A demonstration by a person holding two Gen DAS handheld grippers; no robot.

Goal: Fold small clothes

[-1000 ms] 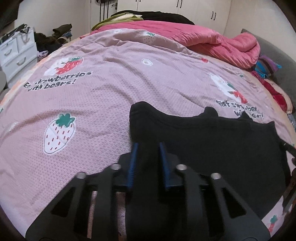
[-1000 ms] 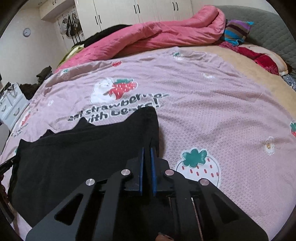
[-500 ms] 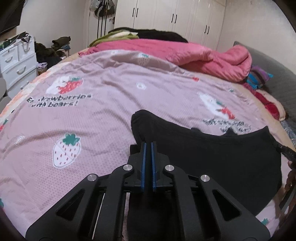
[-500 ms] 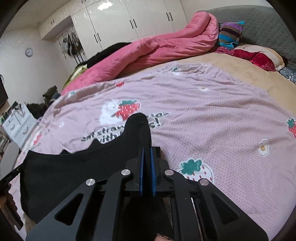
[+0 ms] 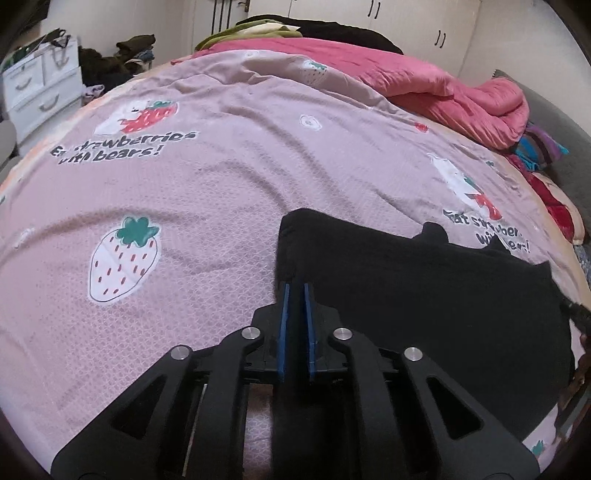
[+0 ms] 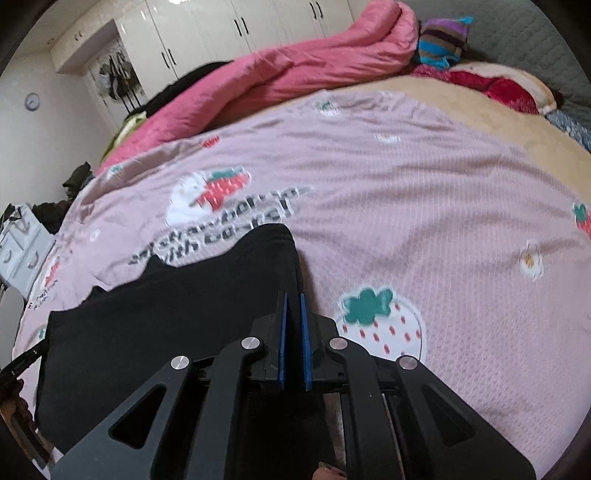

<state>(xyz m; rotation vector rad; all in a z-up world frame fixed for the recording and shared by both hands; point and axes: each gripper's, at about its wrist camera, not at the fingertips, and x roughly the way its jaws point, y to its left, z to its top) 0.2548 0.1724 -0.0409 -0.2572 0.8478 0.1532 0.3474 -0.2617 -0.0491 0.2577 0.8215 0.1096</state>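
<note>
A black garment (image 5: 424,295) lies spread on the pink strawberry-print bedspread (image 5: 184,206). My left gripper (image 5: 295,287) is shut on the garment's left edge, with black cloth pinched between the blue pads (image 5: 283,325). In the right wrist view the same black garment (image 6: 155,332) stretches away to the left. My right gripper (image 6: 293,295) is shut on its right edge, just below a raised corner (image 6: 273,240). The cloth hangs taut between the two grippers. The garment's near hem is hidden under the gripper bodies.
A rolled pink quilt (image 5: 443,88) and dark clothes are piled along the far side of the bed. Striped and red cushions (image 6: 443,40) lie at the head end. A white drawer unit (image 5: 40,85) stands left of the bed, and white wardrobes (image 6: 240,26) line the back wall.
The left jaws, open around the garment's edge a second ago, have closed on it. Both grippers lifted with the cloth, then came back down. The right gripper stayed shut.
</note>
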